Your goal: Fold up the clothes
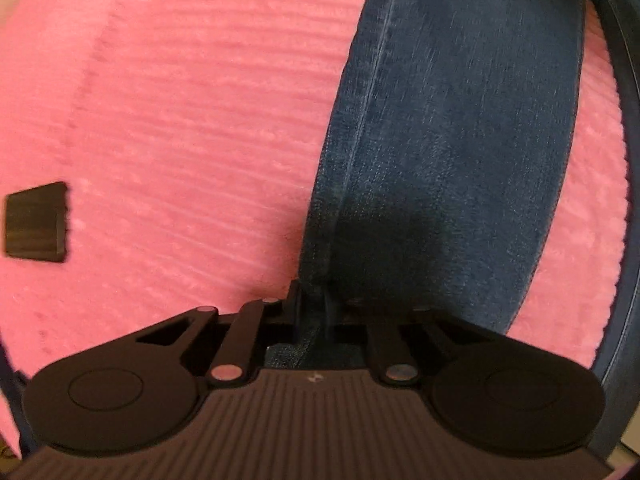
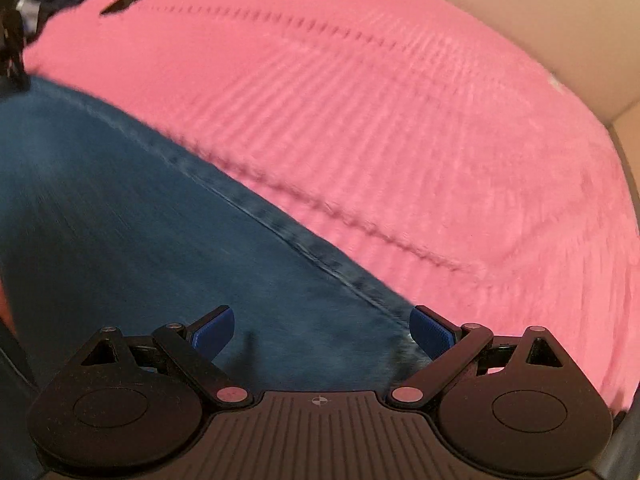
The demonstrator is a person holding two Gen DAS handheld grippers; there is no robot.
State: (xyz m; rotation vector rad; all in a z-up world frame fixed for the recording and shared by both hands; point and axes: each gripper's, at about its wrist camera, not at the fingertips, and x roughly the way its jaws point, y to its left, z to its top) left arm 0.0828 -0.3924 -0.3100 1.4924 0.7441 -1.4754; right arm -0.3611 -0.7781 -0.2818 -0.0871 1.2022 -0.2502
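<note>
Dark blue jeans (image 1: 448, 152) stretch away from my left gripper (image 1: 314, 312), which is shut on the seamed edge of one leg. The denim runs up the right half of the left wrist view over a pink ribbed blanket (image 1: 180, 100). In the right wrist view the jeans (image 2: 132, 240) fill the lower left, their stitched seam running diagonally. My right gripper (image 2: 322, 332) hangs open just above the denim, blue pads (image 2: 212, 334) spread wide, nothing between them.
A pink ribbed blanket (image 2: 400, 120) covers the whole surface under the jeans. A small black rectangular object (image 1: 36, 222) lies on it at the left. A beige wall or box edge (image 2: 560, 20) shows at the upper right. Dark gear (image 2: 16, 24) sits at the far left.
</note>
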